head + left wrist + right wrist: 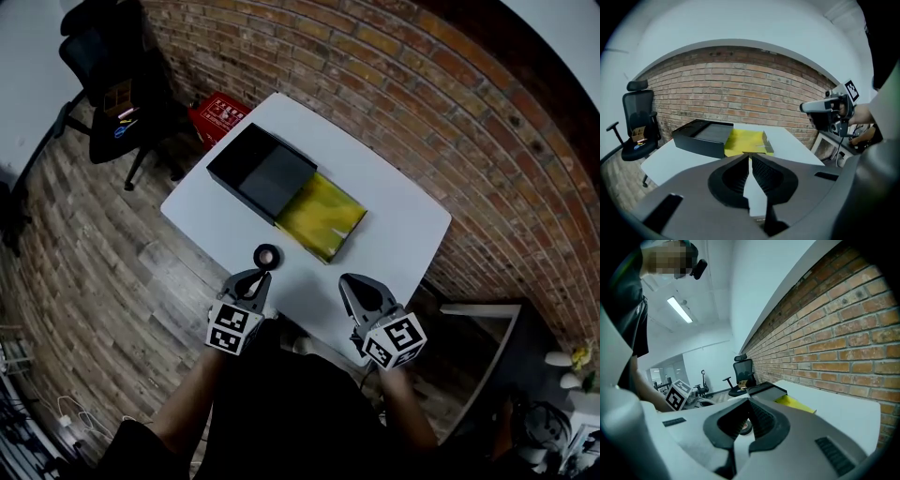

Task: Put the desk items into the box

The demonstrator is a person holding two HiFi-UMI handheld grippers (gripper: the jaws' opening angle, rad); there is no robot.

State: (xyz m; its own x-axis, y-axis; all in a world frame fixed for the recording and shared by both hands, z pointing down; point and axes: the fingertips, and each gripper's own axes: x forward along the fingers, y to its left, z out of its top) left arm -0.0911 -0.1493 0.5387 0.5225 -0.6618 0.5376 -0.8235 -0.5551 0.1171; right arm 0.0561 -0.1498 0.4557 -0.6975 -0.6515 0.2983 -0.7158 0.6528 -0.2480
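A black open box (262,173) lies on the white table (394,234), with a yellow part (321,217) joined to its right end. In the left gripper view the black box (705,136) and the yellow part (745,142) lie straight beyond the jaws. A black tape roll (267,255) sits near the table's front edge. My left gripper (261,274) hovers just in front of the roll, shut and empty. My right gripper (345,281) is off to the right over the front edge, shut and empty too. The right gripper view shows the roll (745,426) behind its jaws.
A black office chair (117,89) and a red item (217,114) stand on the wooden floor beyond the table's left side. A brick wall (450,103) runs behind the table. A low white stand (487,323) is at the right.
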